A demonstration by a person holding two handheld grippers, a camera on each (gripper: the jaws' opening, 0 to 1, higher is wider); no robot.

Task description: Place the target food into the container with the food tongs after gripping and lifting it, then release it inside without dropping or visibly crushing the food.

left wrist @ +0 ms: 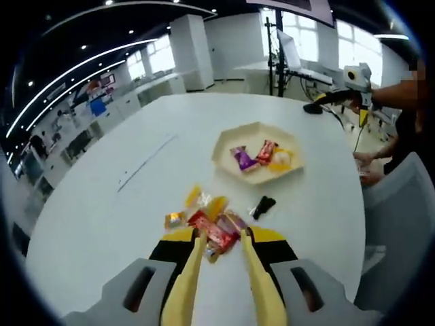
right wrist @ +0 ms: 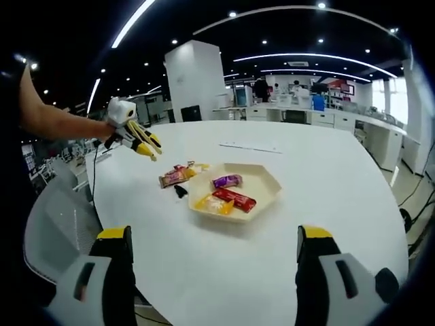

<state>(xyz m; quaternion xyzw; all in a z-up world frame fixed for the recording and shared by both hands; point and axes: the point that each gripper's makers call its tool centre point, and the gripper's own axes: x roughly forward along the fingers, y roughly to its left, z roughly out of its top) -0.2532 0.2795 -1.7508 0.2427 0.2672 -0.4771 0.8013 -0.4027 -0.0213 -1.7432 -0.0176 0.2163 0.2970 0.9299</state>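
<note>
Left gripper tongs open around red snack bar in pile; tray beyond holds three snacks. Right gripper jaws spread wide, empty.

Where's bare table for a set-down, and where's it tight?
Free: the wide stretch of table left of the snack pile in the left gripper view, and the near strip between the tray and the right gripper. Crowded: pile, black clip and tray, bunched under the left gripper.
</note>
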